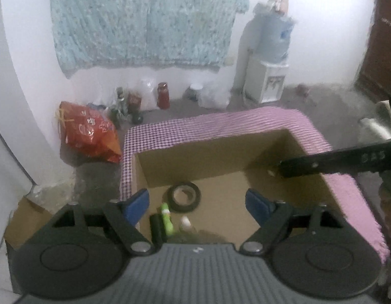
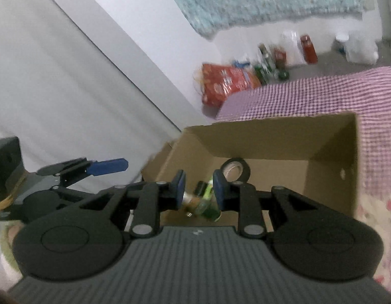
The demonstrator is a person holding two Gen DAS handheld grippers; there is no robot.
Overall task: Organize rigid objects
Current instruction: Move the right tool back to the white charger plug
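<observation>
Black tape roll (image 1: 184,196) just beyond open left hand-held gripper (image 1: 197,204)

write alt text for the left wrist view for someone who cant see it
An open hand-held gripper, nothing between its blue fingers, hangs above an open cardboard box holding a black tape roll and a few small items, one green. The box sits on a pink checked cloth; the other hand-held gripper reaches in from the right.

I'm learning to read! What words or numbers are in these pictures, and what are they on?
"BAS" or "8AS", blurred: on the black finger of the right tool.
White print on the red bag: too blurred to read.
Blue label on the water bottle: too small to read.
Nothing else readable.
</observation>
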